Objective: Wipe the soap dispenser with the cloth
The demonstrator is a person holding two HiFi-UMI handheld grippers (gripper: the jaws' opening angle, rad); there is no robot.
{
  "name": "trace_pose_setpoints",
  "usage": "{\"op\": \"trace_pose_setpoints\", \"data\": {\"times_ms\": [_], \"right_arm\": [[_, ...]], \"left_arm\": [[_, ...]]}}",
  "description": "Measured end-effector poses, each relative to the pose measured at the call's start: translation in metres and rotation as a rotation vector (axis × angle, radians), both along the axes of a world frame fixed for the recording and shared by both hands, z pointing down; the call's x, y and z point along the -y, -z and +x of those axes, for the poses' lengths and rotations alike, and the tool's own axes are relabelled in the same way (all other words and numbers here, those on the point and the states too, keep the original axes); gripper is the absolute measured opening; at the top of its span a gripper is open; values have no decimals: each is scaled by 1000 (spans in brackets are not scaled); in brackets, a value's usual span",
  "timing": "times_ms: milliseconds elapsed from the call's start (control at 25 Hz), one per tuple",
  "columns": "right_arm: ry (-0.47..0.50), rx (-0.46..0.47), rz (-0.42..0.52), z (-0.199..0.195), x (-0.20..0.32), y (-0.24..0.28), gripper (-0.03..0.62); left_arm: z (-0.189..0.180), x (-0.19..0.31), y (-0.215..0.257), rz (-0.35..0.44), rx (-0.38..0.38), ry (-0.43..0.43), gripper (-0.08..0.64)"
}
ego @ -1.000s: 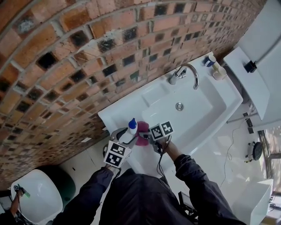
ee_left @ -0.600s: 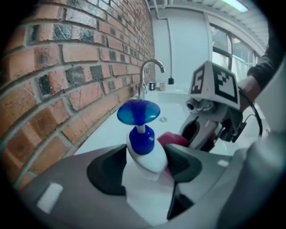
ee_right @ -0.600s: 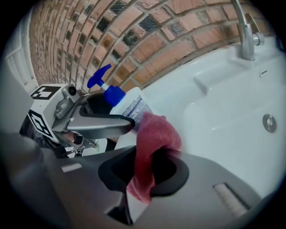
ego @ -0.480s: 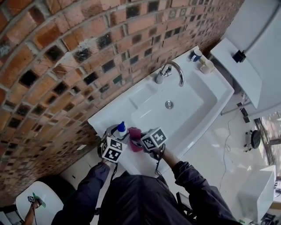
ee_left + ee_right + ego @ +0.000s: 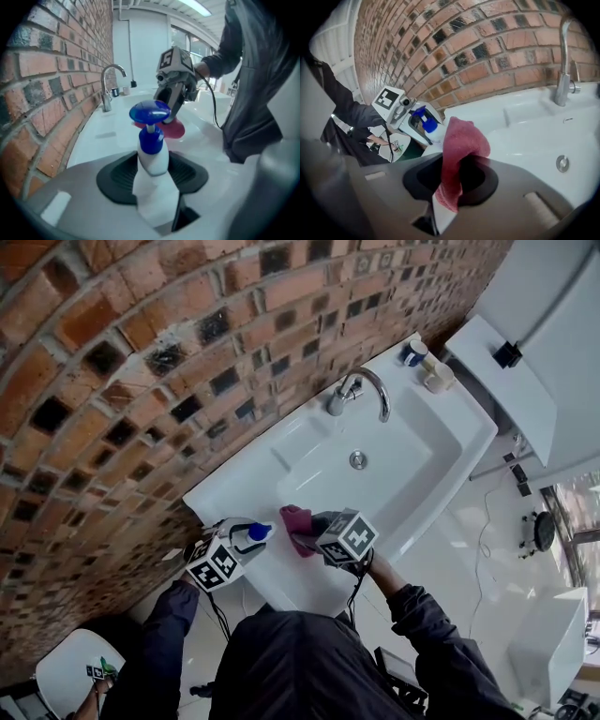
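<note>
The soap dispenser (image 5: pixel 251 537), a white bottle with a blue pump top, lies tilted in my left gripper (image 5: pixel 239 540), its top pointing toward the cloth. The jaws are closing, with the bottle's body (image 5: pixel 152 161) pressed between them. My right gripper (image 5: pixel 311 532) is shut on a dark pink cloth (image 5: pixel 296 518), which sticks up out of its jaws (image 5: pixel 460 145). The cloth hangs just right of the pump top, a small gap apart. Both grippers hover over the sink's near left corner.
The white sink (image 5: pixel 427 470) runs along a brick wall (image 5: pixel 141 343), with a chrome faucet (image 5: pixel 361 388) and a drain (image 5: pixel 357 459). Two small containers (image 5: pixel 424 367) stand at its far corner. A white fixture (image 5: pixel 511 381) lies to the right.
The left gripper has rolled, tipping the dispenser from upright to leaning toward the cloth. The right gripper has lifted the cloth and drawn it slightly off the bottle.
</note>
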State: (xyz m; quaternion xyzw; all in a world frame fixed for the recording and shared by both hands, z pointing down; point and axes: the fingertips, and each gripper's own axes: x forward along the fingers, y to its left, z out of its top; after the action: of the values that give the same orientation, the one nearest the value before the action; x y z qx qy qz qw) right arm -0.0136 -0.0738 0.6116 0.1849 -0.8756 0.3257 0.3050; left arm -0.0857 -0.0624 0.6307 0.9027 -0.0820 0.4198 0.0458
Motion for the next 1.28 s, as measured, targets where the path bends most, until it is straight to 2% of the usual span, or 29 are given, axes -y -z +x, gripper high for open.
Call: {"op": "trace_pose_setpoints", "data": {"times_ms": [120,400,560,720,840,1040,1160,1280], "right_arm": [[41,73,18,-19,7,16,71],[209,-118,4,-40,4,-35,71],[286,-236,-1,-39,-1,-72,72],[318,-226,6,-39,-8,-62,72],[284,-195,46,-32,-2,-42,72],[293,-201,195,-25,23,-7,71],[389,-243,301,-33,33,7,71],[520,-306,375,-40,24,7,71]], "left_arm": [[1,0,1,-6,-11,-13,206],[3,0,1,-11,-27,-14,204],[3,1,1,-12,-26,-18,205],[2,1,0,-5,-4,21,209],[-2,5,5,32,11,105,210],[-16,5,28,31,-62,331,215],[-27,-5,28,-42,-114,518,205],[-24,-16,34,-165,-218,679,145]]}}
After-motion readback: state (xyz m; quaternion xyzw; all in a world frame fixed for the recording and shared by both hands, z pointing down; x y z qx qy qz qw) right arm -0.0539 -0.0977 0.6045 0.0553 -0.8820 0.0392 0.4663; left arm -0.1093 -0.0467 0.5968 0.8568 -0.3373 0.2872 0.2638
